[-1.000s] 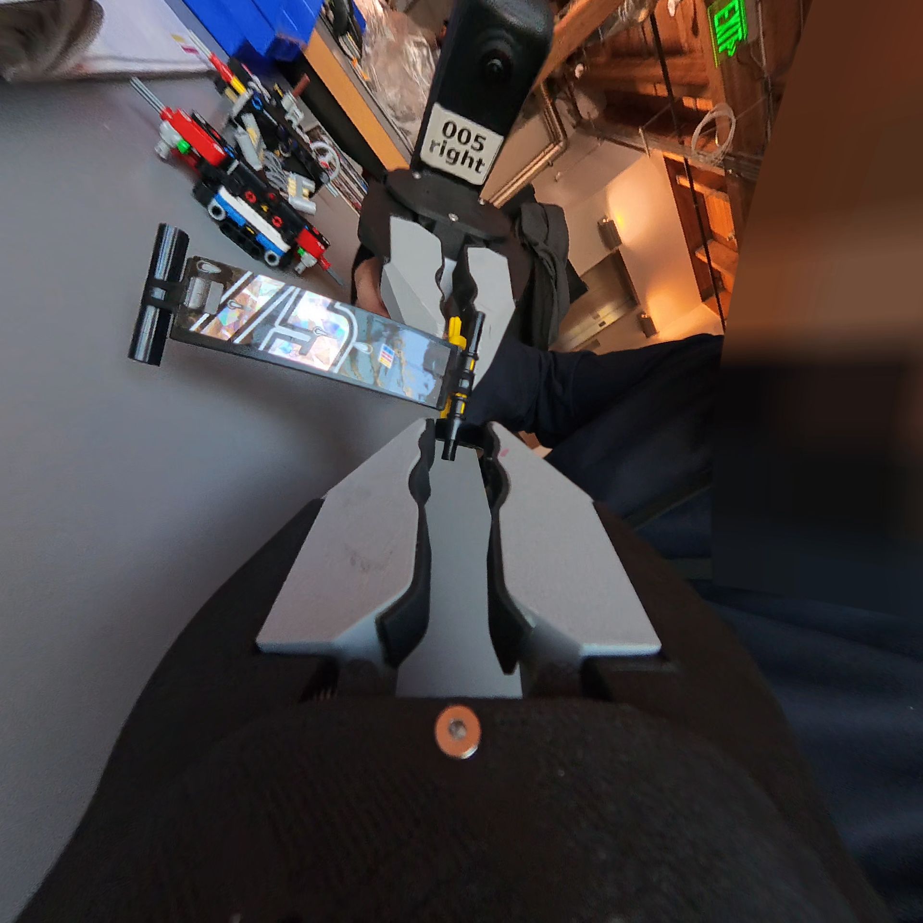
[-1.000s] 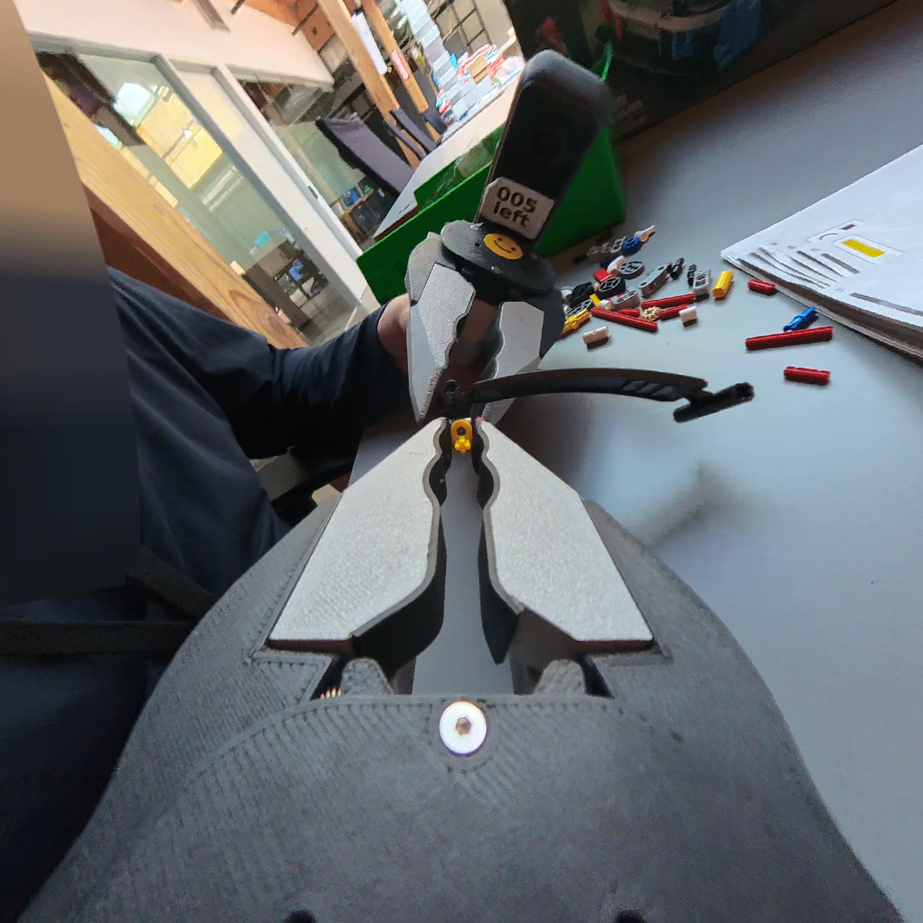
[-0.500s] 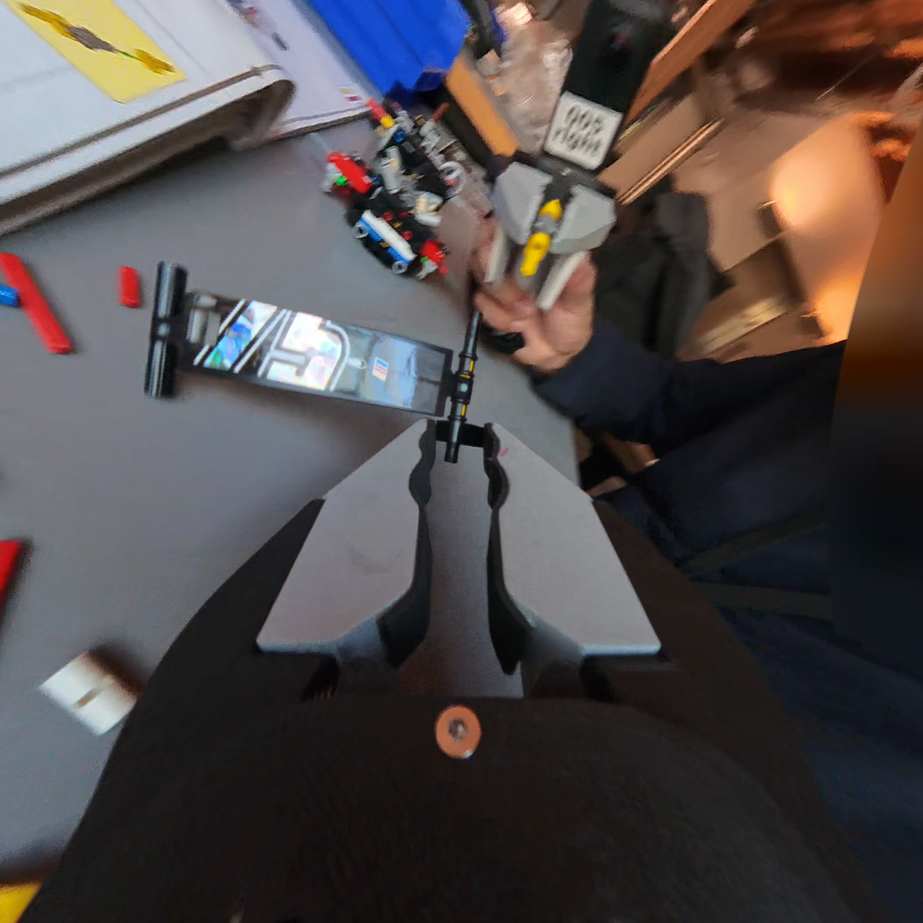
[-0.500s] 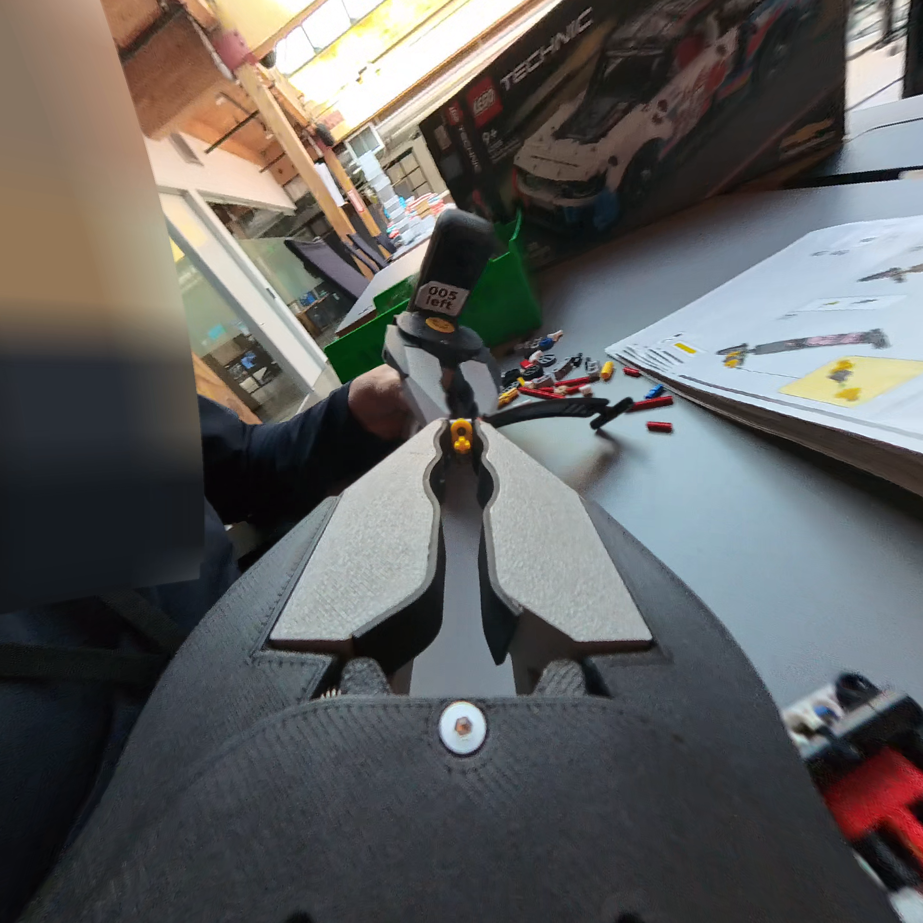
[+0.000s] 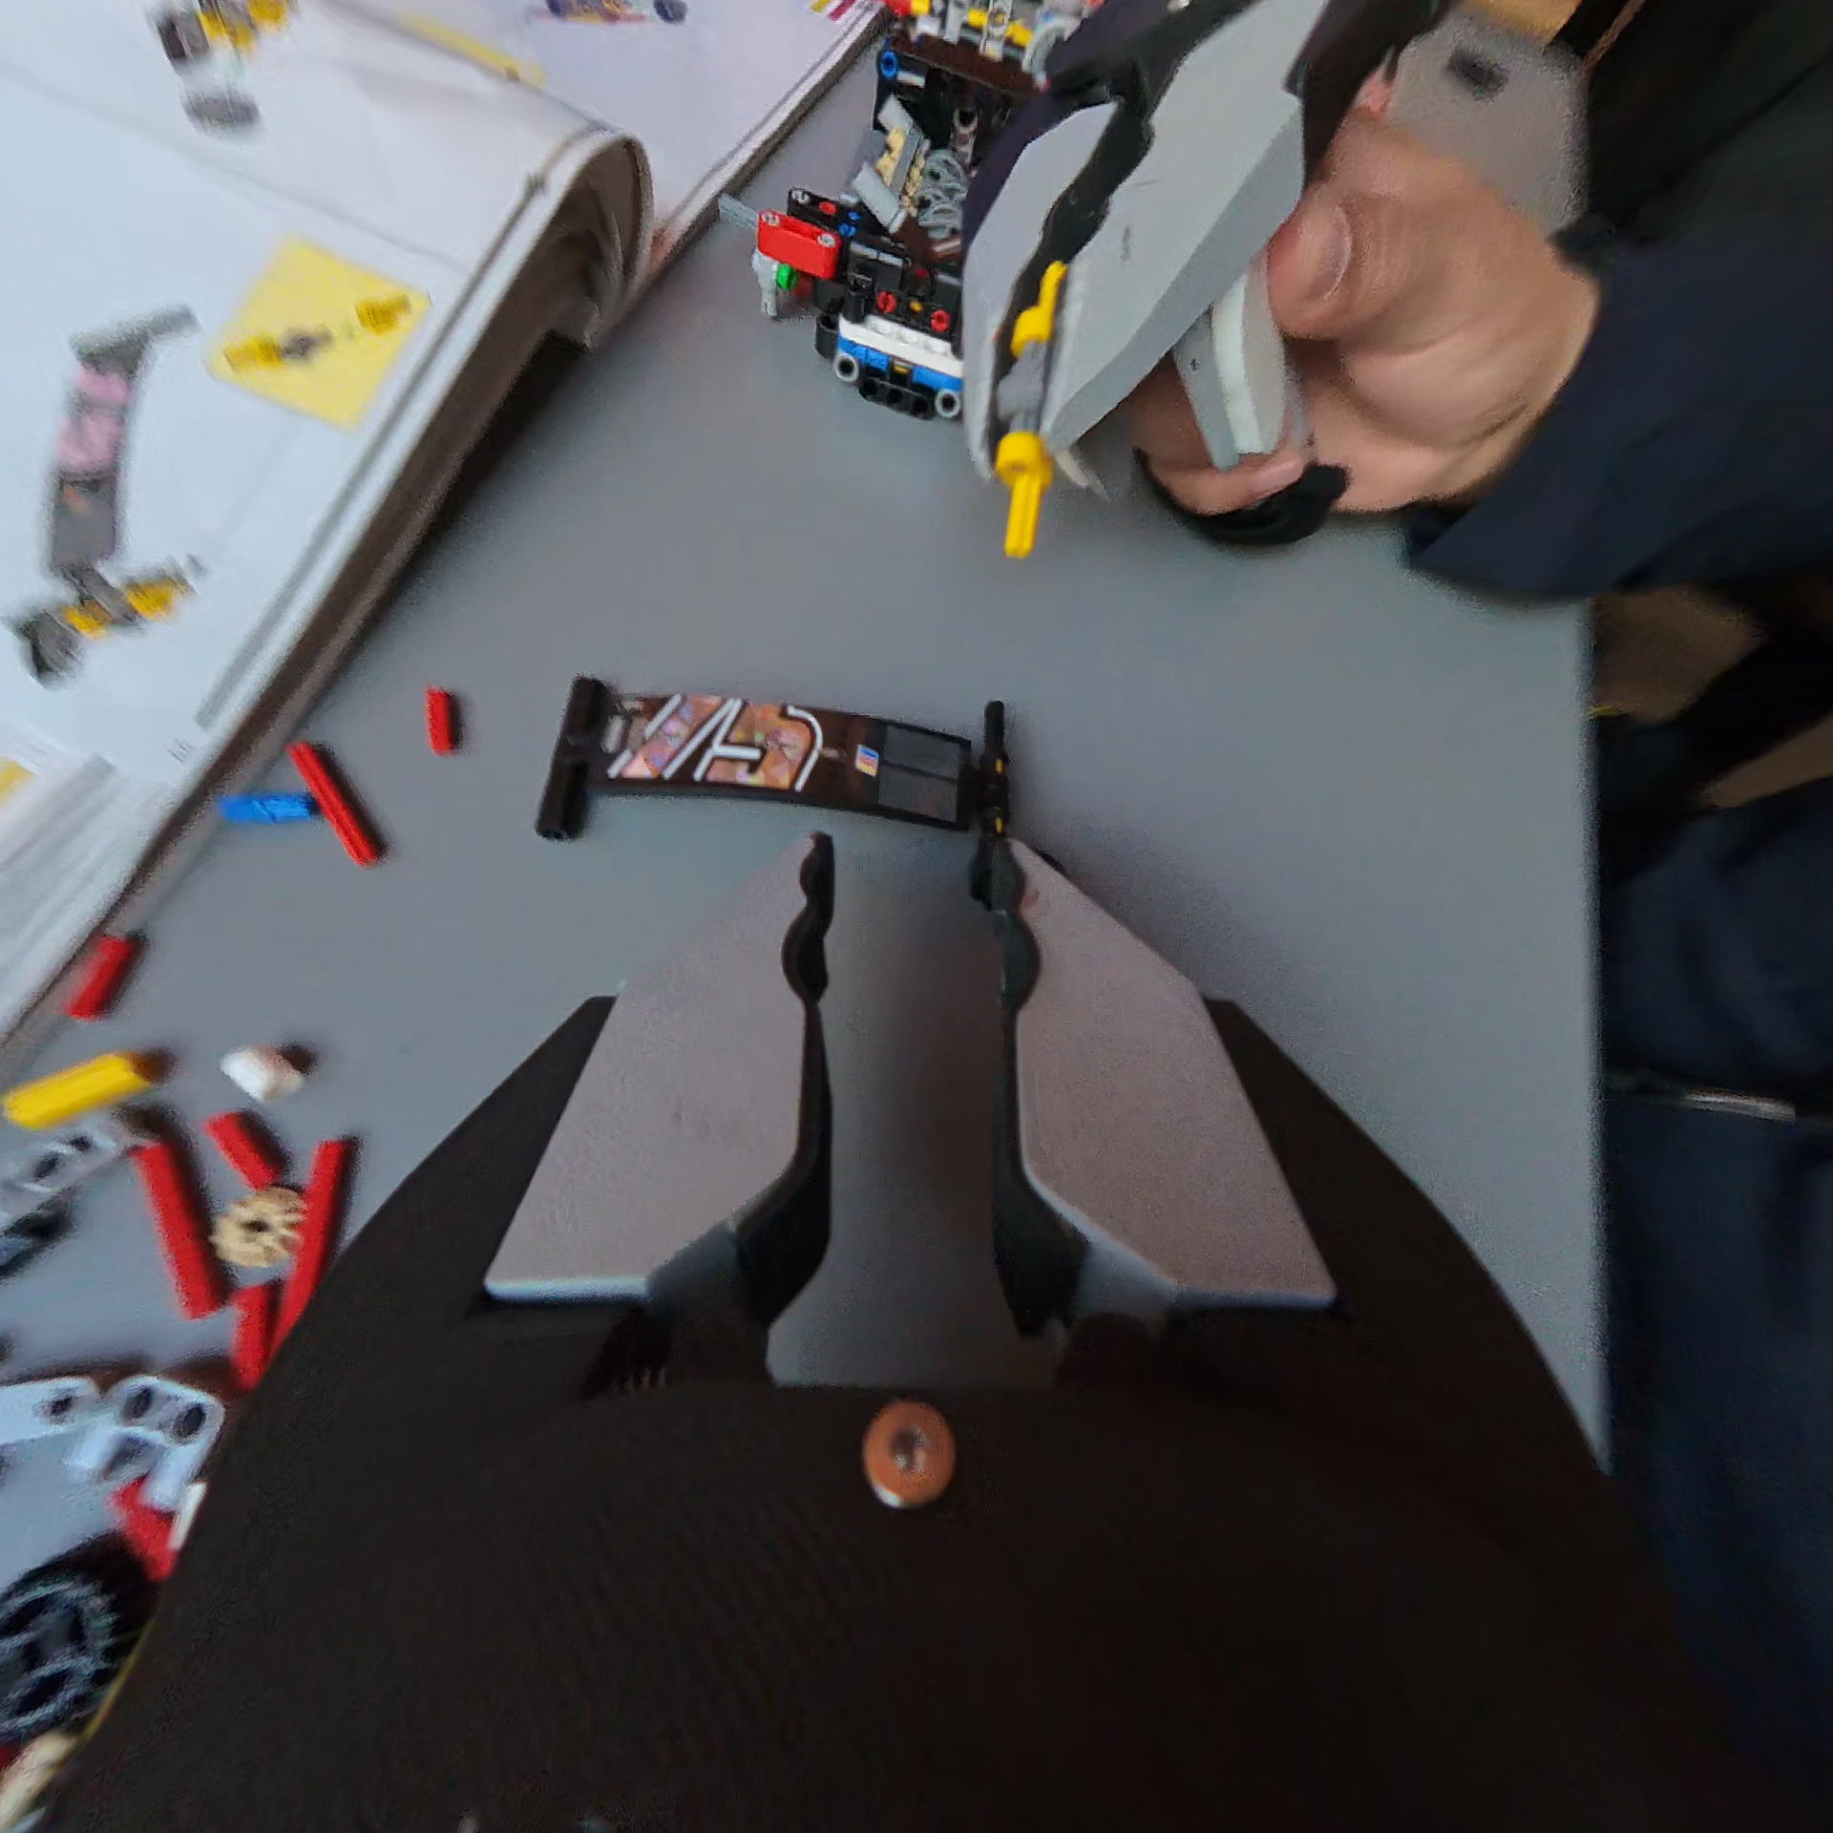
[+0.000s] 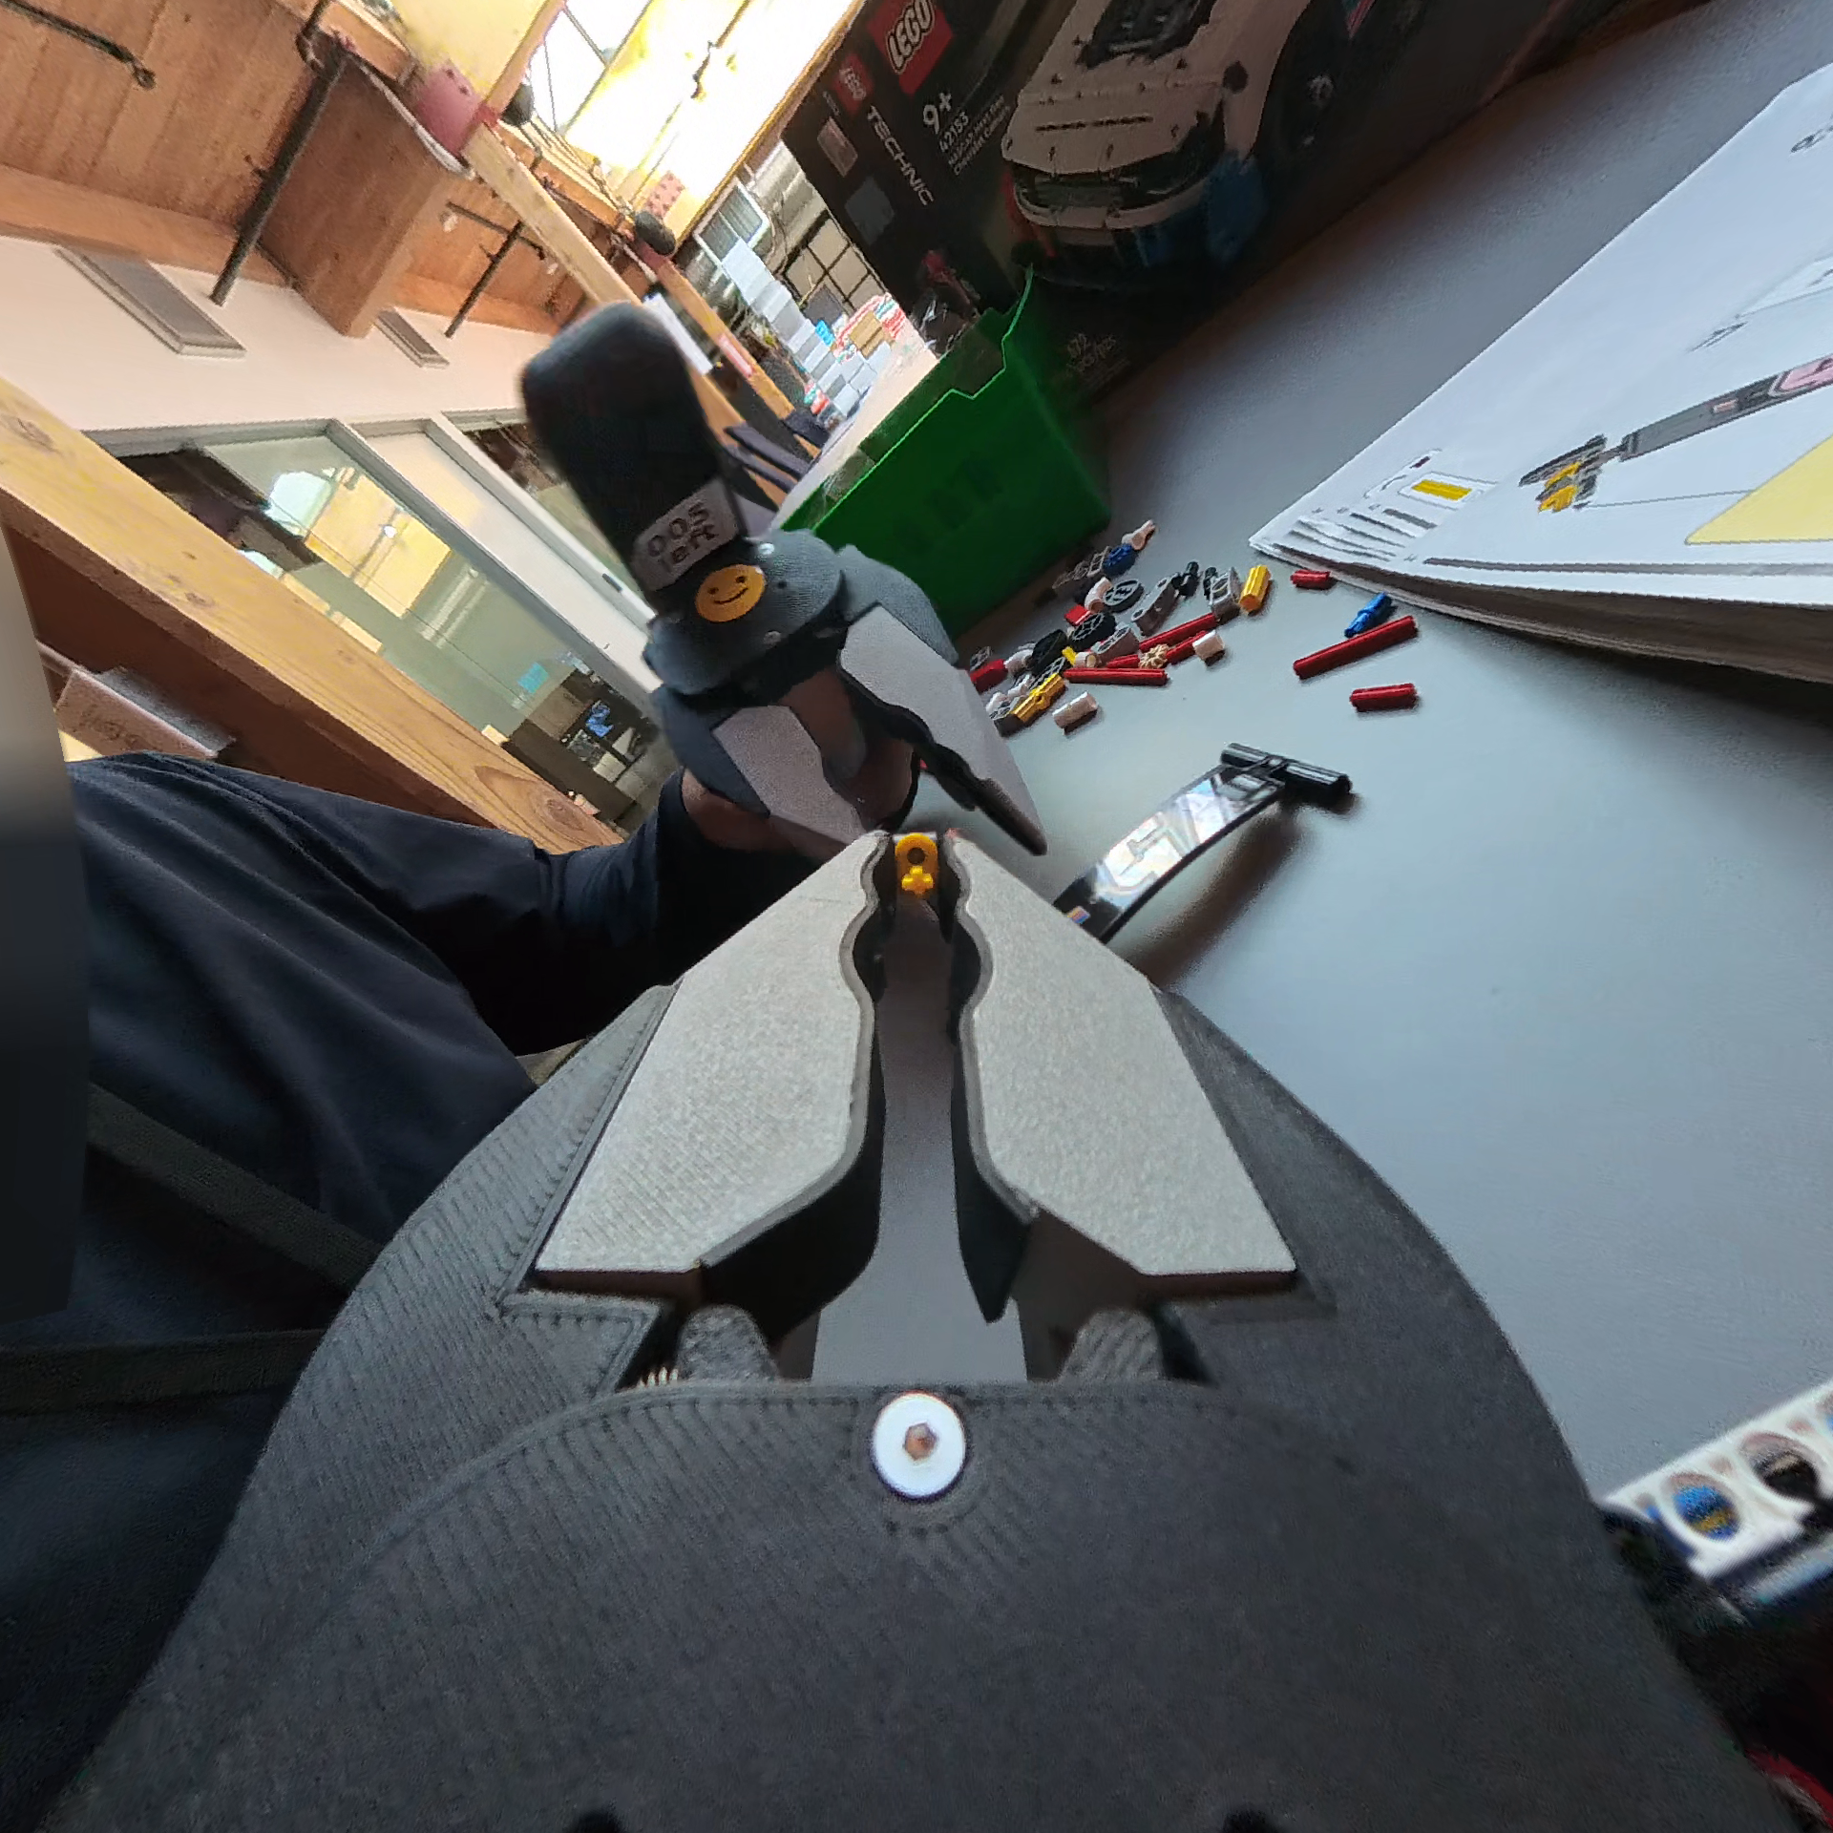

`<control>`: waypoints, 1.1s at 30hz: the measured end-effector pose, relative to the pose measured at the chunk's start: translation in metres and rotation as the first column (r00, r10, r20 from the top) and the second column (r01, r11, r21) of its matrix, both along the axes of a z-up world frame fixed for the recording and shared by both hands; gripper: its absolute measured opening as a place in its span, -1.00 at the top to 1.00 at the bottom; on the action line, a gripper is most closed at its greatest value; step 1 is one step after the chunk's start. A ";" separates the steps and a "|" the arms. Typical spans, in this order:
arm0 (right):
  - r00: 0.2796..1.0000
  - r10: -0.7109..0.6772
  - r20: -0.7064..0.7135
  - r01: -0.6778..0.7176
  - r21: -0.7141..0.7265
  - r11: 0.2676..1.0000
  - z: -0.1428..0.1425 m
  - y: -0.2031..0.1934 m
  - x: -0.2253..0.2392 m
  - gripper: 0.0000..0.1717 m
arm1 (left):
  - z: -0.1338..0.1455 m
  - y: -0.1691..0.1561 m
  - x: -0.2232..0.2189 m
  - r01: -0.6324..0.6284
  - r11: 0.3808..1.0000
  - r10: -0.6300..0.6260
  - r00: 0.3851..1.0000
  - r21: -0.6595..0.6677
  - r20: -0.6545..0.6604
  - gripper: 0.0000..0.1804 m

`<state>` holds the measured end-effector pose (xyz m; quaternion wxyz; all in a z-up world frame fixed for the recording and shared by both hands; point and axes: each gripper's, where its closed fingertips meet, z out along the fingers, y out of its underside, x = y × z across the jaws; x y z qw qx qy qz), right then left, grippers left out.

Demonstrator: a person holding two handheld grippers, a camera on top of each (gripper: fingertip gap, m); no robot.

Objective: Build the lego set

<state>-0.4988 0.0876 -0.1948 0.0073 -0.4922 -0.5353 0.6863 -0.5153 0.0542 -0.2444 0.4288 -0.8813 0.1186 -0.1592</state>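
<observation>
My left gripper (image 5: 905,853) is open and low over the grey table (image 5: 1289,794). A black curved panel (image 5: 764,759) with a shiny sticker lies flat on the table just ahead of it. The thin black axle (image 5: 994,764) at the panel's end reaches my right fingertip (image 5: 1002,883); the left fingertip stands clear. My right gripper (image 6: 915,853) is shut on a small yellow connector (image 6: 915,863). It also shows in the left wrist view (image 5: 1032,466), above the table with the yellow connector (image 5: 1024,476) sticking out. The panel (image 6: 1190,823) lies to its right.
An open instruction booklet (image 5: 298,248) lies at the left. A partly built model (image 5: 883,298) stands at the back. Loose red, blue and yellow pieces (image 5: 327,803) lie scattered at the left. A green bin (image 6: 972,476) and a dark box (image 6: 1091,149) stand farther off. The table edge (image 5: 1592,992) runs at the right. Tip to tip, the grippers are about 7 cm apart.
My left gripper carried the panel by its axle down to the table, then opened and let it go. My right gripper drew away from the axle, still shut on the yellow connector.
</observation>
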 end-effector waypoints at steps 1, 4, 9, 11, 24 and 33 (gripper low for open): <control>1.000 0.011 0.011 -0.011 -0.006 1.000 -0.001 -0.004 0.000 0.95 | 0.002 0.004 0.001 -0.003 1.000 0.005 0.996 0.023 -0.092 0.67; 0.996 0.055 0.071 -0.053 -0.030 0.998 -0.009 -0.017 -0.001 0.94 | 0.014 0.014 0.009 0.013 0.994 0.024 0.946 0.112 -0.323 0.73; 0.981 0.096 0.171 -0.064 -0.184 0.981 -0.013 -0.021 -0.001 0.94 | 0.016 0.016 0.019 0.113 0.978 0.019 0.790 0.175 -0.613 0.99; 0.976 0.102 0.192 -0.055 -0.240 0.969 -0.013 -0.018 -0.002 0.95 | 0.018 0.018 0.018 0.128 0.971 0.051 0.717 0.204 -0.695 0.97; 0.968 0.098 0.232 -0.020 -0.315 0.949 -0.014 -0.021 -0.005 0.94 | 0.022 0.024 0.010 0.139 0.962 0.149 0.456 0.236 -0.877 0.99; 0.959 0.108 0.262 0.001 -0.384 0.923 -0.015 -0.019 -0.007 0.94 | 0.022 0.025 0.009 0.146 0.958 0.169 0.400 0.245 -0.901 0.98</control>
